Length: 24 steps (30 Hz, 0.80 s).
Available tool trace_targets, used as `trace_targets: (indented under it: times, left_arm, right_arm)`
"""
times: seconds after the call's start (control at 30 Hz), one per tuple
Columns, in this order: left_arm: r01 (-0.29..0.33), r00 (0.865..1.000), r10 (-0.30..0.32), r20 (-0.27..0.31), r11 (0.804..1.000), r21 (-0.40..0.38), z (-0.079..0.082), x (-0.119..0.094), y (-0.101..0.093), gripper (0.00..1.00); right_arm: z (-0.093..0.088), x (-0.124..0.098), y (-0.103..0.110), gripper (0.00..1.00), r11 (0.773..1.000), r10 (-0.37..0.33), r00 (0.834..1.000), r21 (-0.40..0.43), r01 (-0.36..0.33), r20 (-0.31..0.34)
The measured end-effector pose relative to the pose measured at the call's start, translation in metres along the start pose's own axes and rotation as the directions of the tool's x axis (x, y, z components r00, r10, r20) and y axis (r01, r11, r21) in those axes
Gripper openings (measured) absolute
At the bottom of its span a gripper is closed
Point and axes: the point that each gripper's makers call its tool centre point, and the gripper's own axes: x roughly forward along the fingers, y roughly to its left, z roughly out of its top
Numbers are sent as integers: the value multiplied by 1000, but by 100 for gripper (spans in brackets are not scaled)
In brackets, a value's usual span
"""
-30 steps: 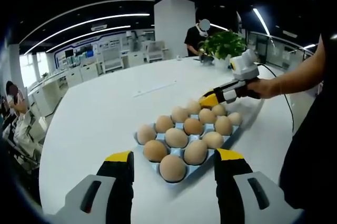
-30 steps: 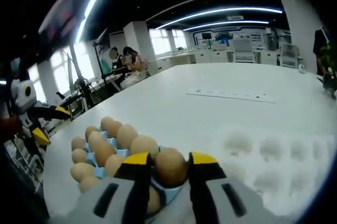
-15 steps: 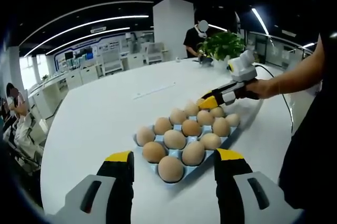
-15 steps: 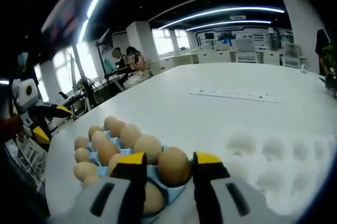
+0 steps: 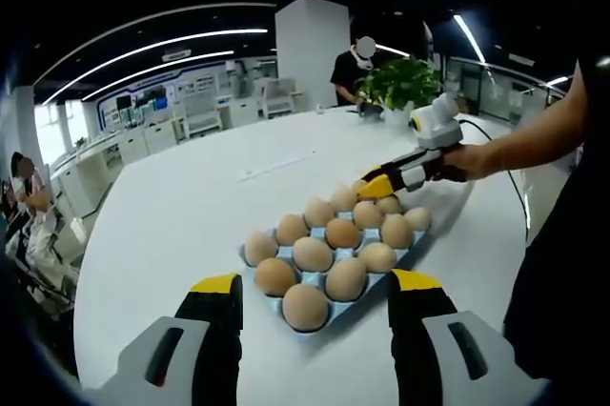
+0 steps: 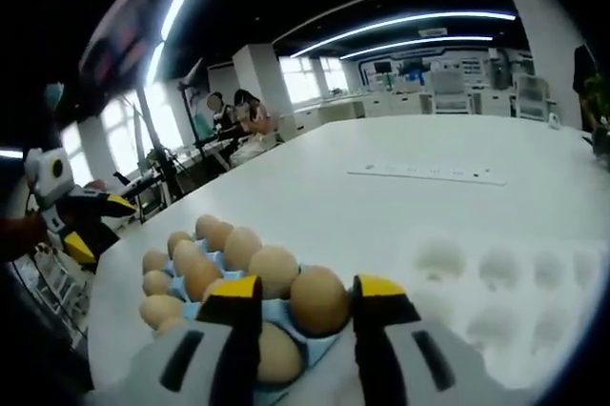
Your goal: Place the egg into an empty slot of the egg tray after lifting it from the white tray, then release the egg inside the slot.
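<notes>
A blue egg tray (image 5: 272, 299) with several brown eggs lies on the white table (image 5: 162, 215). My left gripper (image 5: 315, 284) hovers open in front of its near edge with nothing between the jaws. My right gripper (image 5: 377, 183), held in a person's hand, is at the tray's far corner. In the right gripper view, my right gripper (image 6: 307, 290) straddles a brown egg (image 6: 318, 299) that sits in a corner slot of the egg tray (image 6: 305, 344); the jaws stand slightly apart from it, with blue showing on the left. The white tray (image 6: 496, 277) lies just right. The left gripper (image 6: 95, 225) appears far left.
A potted plant (image 5: 405, 80) and a standing person (image 5: 355, 68) are at the table's far side beside a white pillar (image 5: 313, 49). Seated people (image 6: 238, 112) are beyond the table. A paper strip (image 6: 424, 174) lies mid-table. A dark sleeve (image 5: 572, 263) is on the right.
My right gripper's jaws have spread a little, letting go of the egg, which now rests in the corner slot. The left gripper stays open; its view has drawn back slightly.
</notes>
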Motion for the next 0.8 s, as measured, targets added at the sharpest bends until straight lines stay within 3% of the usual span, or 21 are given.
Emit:
trace_targets:
  times: [0.43, 0.53, 0.63, 0.8]
  left_arm:
    - [6, 1000, -6, 8, 1000, 8, 1, -2, -5, 62]
    - [10, 1000, -10, 11, 1000, 12, 2, -3, -8, 62]
    - [16, 1000, -16, 13, 1000, 16, 2, -4, -11, 62]
    - [32, 999, -33, 16, 999, 24, 2, -6, -18, 62]
  right_arm:
    - [18, -26, -2, 38, 1000, 12, 994, -16, -11, 109]
    - [27, -38, 11, 44, 995, 77, 982, -81, -64, 174]
    - [28, -51, 24, 49, 988, 136, 973, -101, -119, 188]
    - [26, -78, 46, 51, 969, 241, 950, -96, -226, 197]
